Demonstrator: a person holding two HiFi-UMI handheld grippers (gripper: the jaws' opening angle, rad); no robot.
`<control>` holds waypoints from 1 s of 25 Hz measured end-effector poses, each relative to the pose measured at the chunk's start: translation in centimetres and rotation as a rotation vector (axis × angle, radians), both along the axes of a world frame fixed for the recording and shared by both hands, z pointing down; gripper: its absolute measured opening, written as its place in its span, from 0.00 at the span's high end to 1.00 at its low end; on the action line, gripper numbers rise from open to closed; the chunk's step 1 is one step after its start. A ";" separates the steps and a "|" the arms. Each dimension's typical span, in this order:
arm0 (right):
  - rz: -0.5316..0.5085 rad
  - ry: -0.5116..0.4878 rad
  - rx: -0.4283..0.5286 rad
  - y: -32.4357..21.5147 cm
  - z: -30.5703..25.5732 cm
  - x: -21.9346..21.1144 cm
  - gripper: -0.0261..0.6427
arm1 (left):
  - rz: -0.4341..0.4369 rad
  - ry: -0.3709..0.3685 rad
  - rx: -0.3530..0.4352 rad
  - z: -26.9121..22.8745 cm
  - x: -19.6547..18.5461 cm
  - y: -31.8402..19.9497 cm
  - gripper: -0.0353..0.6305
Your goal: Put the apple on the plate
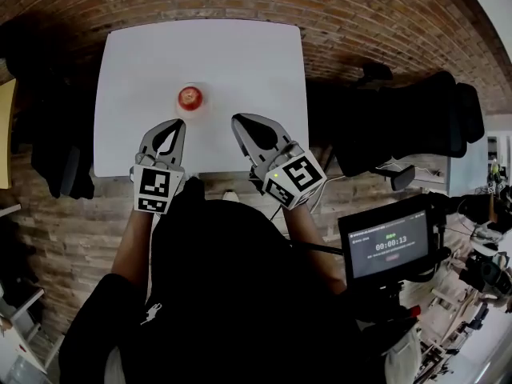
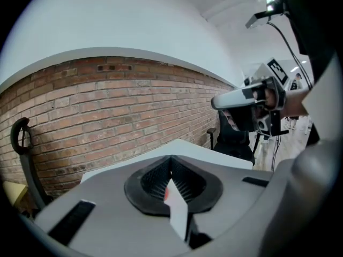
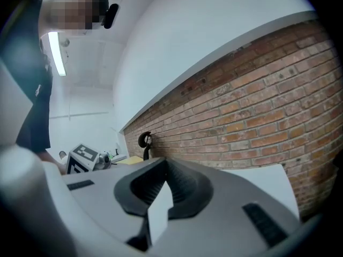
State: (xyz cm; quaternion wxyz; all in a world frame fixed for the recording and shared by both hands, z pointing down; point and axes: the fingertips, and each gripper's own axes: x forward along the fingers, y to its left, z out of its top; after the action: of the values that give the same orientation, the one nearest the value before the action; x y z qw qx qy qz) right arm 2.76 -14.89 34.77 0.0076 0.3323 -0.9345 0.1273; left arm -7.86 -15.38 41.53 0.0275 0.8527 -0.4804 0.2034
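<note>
Apple (image 1: 190, 98) seen upper centre-left of frame, apparently seated on small plate (image 1: 201, 108) on table (image 1: 240, 62). Left gripper (image 1: 172, 128), right gripper (image 1: 240, 122) both closed, nothing held. Apple judged firm, smooth, roll-prone; best gripped across widest middle.

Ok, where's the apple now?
The apple sits on the white table, left of centre in the head view, just beyond the left gripper.

One table (image 1: 240, 62), one apple (image 1: 190, 97), one plate (image 1: 202, 108) — and two grippers (image 1: 178, 123) (image 1: 237, 120), one screen (image 1: 390, 248).
</note>
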 end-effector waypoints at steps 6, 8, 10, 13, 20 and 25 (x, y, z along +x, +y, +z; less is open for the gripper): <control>0.004 0.013 0.023 0.4 -0.1 0.5 0.96 | -0.001 0.021 0.012 -0.4 0.8 1.0 0.94; 0.003 0.012 0.024 0.5 -0.1 0.7 0.96 | -0.005 0.028 0.006 -0.3 1.0 1.1 0.94; 0.007 0.012 0.022 0.7 0.0 1.0 0.96 | -0.007 0.040 0.004 -0.4 1.2 1.2 0.94; 0.011 0.015 0.021 1.1 0.0 1.2 0.96 | 0.002 0.065 0.009 -0.8 1.4 1.5 0.94; -0.003 0.025 0.023 1.2 0.2 0.8 0.96 | -0.010 0.070 0.010 -0.5 0.9 1.7 0.94; -0.012 0.028 0.026 1.7 0.2 0.7 0.96 | -0.022 0.046 0.008 -0.1 0.5 2.3 0.94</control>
State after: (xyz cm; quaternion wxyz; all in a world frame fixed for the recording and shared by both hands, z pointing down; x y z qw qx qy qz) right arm 3.47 -13.22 34.93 0.0171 0.3285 -0.9379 0.1103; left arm -7.32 -13.06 41.42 0.0372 0.8520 -0.4897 0.1813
